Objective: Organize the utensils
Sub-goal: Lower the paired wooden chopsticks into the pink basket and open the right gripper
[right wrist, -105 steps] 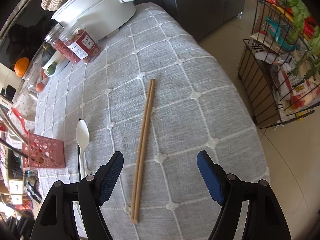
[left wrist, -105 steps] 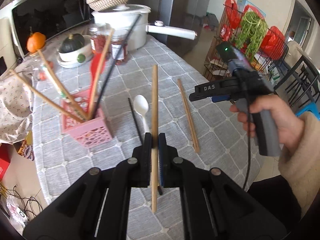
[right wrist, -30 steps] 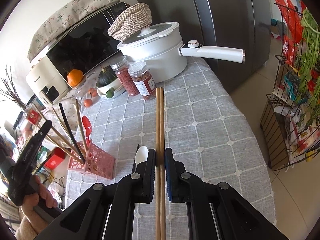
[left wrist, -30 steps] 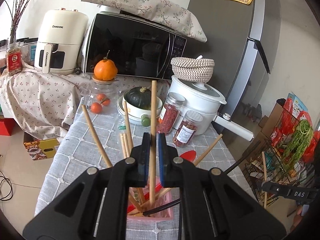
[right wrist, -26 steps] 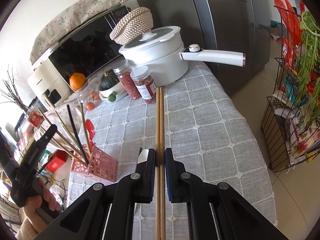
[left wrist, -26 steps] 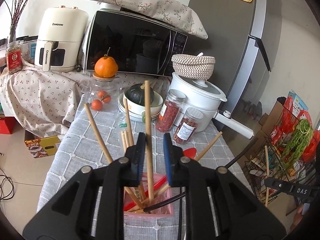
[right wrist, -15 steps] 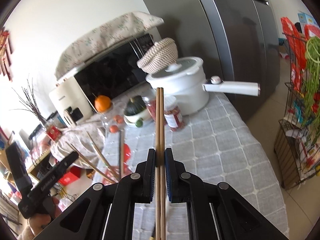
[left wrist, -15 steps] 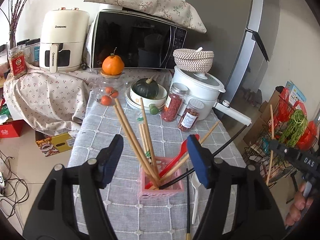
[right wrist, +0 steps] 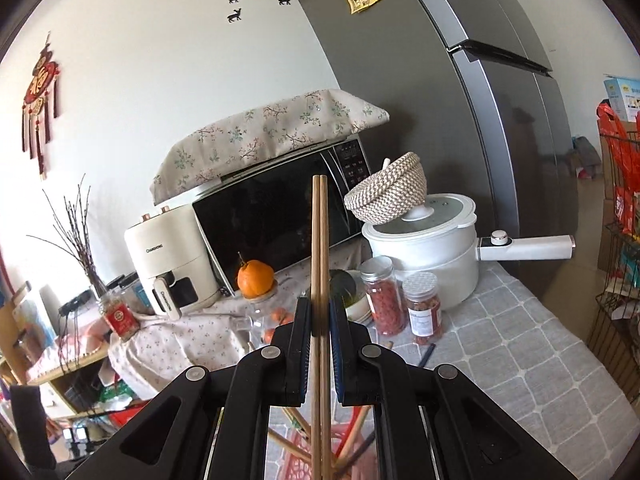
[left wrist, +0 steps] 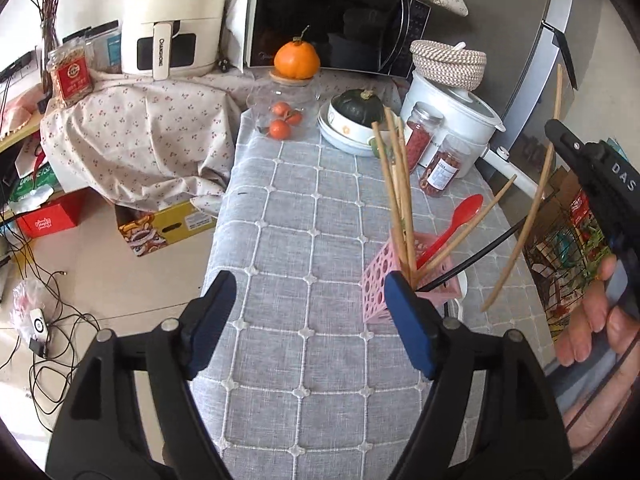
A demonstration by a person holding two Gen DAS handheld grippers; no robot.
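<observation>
left gripper (left wrist: pixel 308 320) jaws opening, nothing between them; right gripper (right wrist: pixel 320 320) clamped on chopstick pair (right wrist: pixel 320 248), pink holder (left wrist: pixel 404 276) below its fingertips

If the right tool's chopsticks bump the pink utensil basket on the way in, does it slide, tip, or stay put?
Probably tips or skids. The pink utensil basket looks like thin perforated plastic, so light. It is narrow, and its long chopsticks and red spoon lean out well above the rim, likely making it top-heavy. The checked tablecloth may add grip, favouring tipping over sliding.
</observation>
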